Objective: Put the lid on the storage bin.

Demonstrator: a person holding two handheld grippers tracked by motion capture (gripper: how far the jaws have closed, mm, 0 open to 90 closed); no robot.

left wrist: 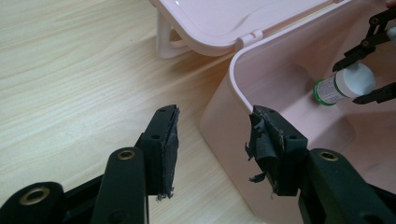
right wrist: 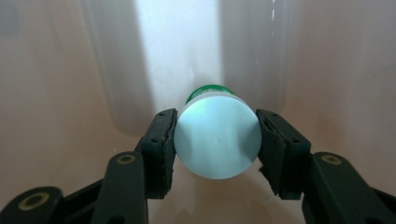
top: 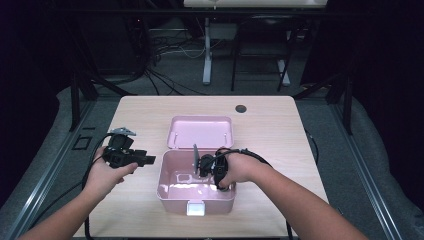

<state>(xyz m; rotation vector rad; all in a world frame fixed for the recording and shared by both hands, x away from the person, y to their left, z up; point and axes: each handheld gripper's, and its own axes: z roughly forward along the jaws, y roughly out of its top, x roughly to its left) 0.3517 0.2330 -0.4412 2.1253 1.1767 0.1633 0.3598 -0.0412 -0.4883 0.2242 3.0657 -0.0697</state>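
The small white-capped bottle (right wrist: 217,137) with its green band sits down inside the pink box (top: 165,192), cap pinched between the right gripper (right wrist: 215,150), pads snug on both sides. I'd say it wants setting flat on the floor of the box before those jaws let go, then a straight lift clear of the walls. The left gripper (left wrist: 215,149) hangs spread and empty beside the box's rim, lid (top: 201,131) standing open behind.

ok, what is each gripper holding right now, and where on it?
Right gripper clamps the white-capped bottle by its cap, inside the pink box. Left gripper holds nothing, fingers open beside the box.
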